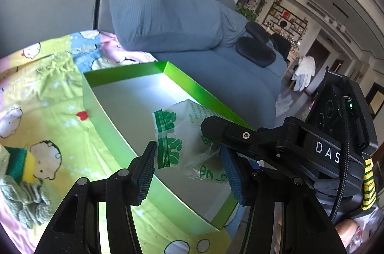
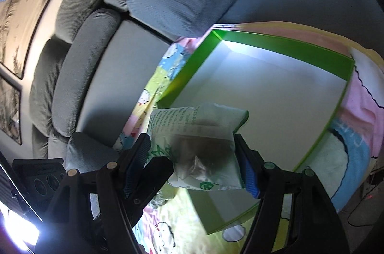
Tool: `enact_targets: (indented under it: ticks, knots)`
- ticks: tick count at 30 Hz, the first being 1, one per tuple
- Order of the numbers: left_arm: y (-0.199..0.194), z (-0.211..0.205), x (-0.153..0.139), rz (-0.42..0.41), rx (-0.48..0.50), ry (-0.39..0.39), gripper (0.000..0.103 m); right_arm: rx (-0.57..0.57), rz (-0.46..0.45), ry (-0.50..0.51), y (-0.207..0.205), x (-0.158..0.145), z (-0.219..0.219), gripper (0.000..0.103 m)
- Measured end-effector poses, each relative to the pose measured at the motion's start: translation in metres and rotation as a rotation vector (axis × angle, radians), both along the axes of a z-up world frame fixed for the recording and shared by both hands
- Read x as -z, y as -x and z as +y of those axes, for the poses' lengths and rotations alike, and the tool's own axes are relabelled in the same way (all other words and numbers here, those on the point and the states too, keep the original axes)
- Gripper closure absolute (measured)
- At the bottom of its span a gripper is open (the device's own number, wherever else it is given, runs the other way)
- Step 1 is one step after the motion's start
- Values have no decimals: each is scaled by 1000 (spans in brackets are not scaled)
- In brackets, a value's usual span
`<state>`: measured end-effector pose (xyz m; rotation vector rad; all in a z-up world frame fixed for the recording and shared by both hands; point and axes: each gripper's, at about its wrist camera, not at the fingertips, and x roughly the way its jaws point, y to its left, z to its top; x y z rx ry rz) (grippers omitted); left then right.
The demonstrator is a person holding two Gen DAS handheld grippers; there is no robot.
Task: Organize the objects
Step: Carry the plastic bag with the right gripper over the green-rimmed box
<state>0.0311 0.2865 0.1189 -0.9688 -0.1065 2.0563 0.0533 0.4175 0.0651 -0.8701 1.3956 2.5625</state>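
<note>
Grey sofa (image 1: 156, 14), cartoon-print sheet (image 1: 48, 90): green box (image 1: 100, 119), open-topped. Printed plastic packet (image 2: 204, 146) above it, clamped in my right tongs (image 2: 192, 165). My left tongs (image 1: 189, 172) spread apart beside it.

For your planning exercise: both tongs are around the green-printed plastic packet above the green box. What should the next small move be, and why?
Probably lower the packet a little and let go: it hangs between the right tongs over the green box, whose white floor looks bare, while the left tongs straddle it loosely.
</note>
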Motion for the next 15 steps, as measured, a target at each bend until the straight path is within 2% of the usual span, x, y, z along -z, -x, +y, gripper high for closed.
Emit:
enact_targets:
  ticks: [6, 15]
  knots:
    - [4, 2, 8, -37, 9, -24, 48, 31, -36, -34, 1, 2, 4, 34]
    - [6, 6, 17, -70, -1, -11, 48, 75, -112, -122, 7, 4, 4, 34]
